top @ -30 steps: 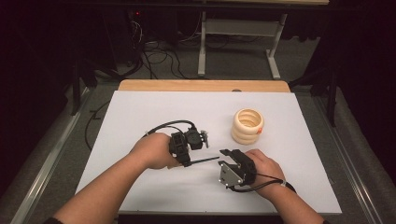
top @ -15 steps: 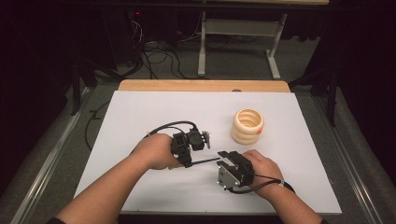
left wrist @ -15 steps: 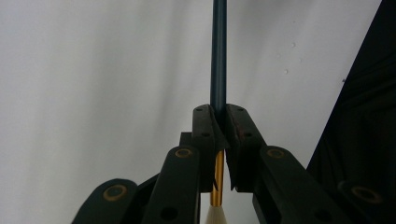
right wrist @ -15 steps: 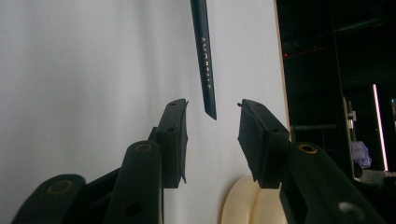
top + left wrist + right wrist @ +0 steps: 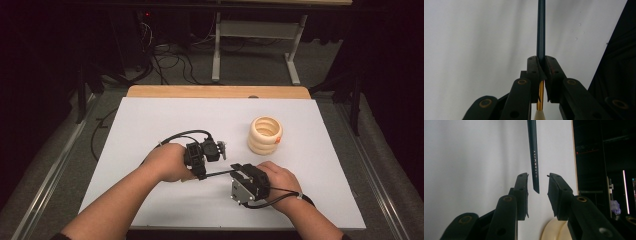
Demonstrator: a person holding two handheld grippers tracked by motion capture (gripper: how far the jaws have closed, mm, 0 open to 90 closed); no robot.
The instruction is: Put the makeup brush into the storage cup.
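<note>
Seen from above, at lower centre of the frame: two hand-held tools facing each other over a white desk (image 5: pixel 150 125), joined by a thin dark paintbrush (image 5: pixel 218 173). Left tool (image 5: pixel 202 175), at centre left, clamped narrow on the brush near its gold ferrule (image 5: pixel 539 96), with the pale bristle tuft (image 5: pixel 539 115) at the bottom edge of the left gripper view and the dark handle running straight up the frame. Right tool (image 5: pixel 235 173), just right of centre, spread wide; in the right gripper view, the handle's pointed end (image 5: pixel 536 188) hanging between the two jaws, nearer the left one, touching neither. Upper right of the hands, well apart on the desk: a cream ribbed ring-shaped holder (image 5: pixel 265 134), hollow at the top. Likely step: a handover of the brush from left to right. To do it well: slide the right tool farther along the handle, centre the shaft between the pads, close firmly, and only then release the left grip, keeping the brush level to avoid a slip or twist.
</note>
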